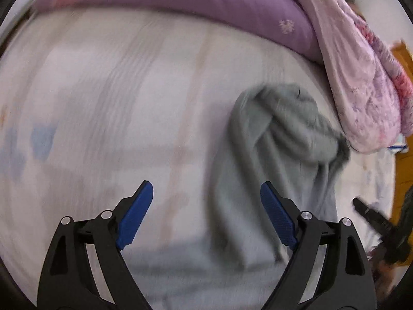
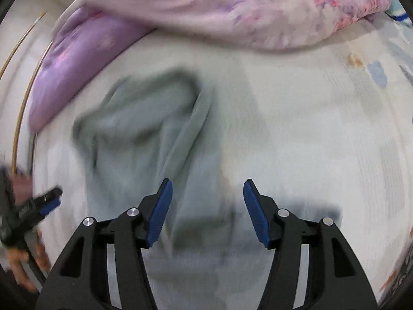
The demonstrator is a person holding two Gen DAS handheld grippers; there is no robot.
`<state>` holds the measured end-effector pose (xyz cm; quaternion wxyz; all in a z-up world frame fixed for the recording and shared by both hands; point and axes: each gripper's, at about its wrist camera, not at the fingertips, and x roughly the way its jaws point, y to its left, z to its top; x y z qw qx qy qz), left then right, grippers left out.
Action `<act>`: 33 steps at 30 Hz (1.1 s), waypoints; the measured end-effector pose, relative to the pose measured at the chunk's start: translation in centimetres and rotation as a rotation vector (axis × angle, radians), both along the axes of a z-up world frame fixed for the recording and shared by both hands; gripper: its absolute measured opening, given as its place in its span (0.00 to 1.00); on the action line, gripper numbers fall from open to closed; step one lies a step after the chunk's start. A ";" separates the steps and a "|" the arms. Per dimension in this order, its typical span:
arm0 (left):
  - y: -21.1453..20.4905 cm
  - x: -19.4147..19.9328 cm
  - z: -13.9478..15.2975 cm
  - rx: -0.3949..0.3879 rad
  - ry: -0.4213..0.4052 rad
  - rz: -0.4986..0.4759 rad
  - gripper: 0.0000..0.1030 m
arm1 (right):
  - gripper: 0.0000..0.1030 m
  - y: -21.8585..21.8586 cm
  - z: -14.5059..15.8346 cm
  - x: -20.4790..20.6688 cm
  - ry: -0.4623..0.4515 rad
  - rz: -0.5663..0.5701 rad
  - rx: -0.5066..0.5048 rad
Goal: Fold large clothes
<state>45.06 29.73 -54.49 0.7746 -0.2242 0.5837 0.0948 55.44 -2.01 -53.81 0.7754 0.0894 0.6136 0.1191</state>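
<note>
A grey-green garment point(image 1: 273, 160) lies crumpled on the pale bedsheet point(image 1: 116, 103), blurred by motion. In the left wrist view it is ahead and to the right of my left gripper point(image 1: 206, 206), which is open and empty above the sheet. In the right wrist view the garment point(image 2: 144, 139) lies ahead and to the left, reaching under my right gripper point(image 2: 207, 201), which is open and empty. My right gripper also shows at the right edge of the left wrist view point(image 1: 371, 217). My left gripper shows at the left edge of the right wrist view point(image 2: 44, 204).
A purple duvet point(image 1: 180, 2) and a pink floral quilt point(image 1: 361, 77) are heaped along the far side of the bed. They also show in the right wrist view point(image 2: 232, 7). An orange wooden surface point(image 1: 402, 160) lies beyond the bed's right edge.
</note>
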 end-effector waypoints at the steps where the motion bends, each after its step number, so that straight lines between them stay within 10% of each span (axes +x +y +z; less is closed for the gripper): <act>1: -0.3 1.9 -0.4 0.026 0.012 -0.026 0.83 | 0.57 0.0 -0.3 1.4 0.008 -0.010 0.016; 7: -0.6 7.5 -4.4 0.152 0.164 -0.088 0.83 | 0.56 2.0 -3.4 7.4 0.061 0.017 -0.088; 8: -0.5 7.7 -4.8 0.178 0.173 -0.096 0.81 | 0.42 1.6 -3.7 7.6 0.055 0.000 -0.097; 9: -0.4 7.9 -5.0 0.190 0.165 -0.104 0.73 | 0.31 1.2 -3.8 7.8 0.055 -0.007 -0.077; 10: 0.0 7.8 -4.7 0.174 0.134 -0.105 0.44 | 0.08 0.7 -3.9 7.9 0.058 -0.016 -0.033; 14: 0.6 6.6 -2.4 0.112 0.028 -0.116 0.07 | 0.07 -1.2 -1.2 6.4 -0.017 -0.019 0.054; 24: 0.6 -8.6 6.8 -0.044 -0.253 -0.060 0.07 | 0.07 -8.1 7.7 -7.0 -0.131 0.015 0.286; 30: -3.4 -19.1 1.5 -0.133 -0.048 -0.088 0.15 | 0.15 -10.2 3.3 -16.4 0.046 0.014 0.153; 33: -3.8 -22.0 -2.6 -0.138 0.118 -0.063 0.54 | 0.25 -11.6 -1.3 -19.2 0.174 -0.009 0.063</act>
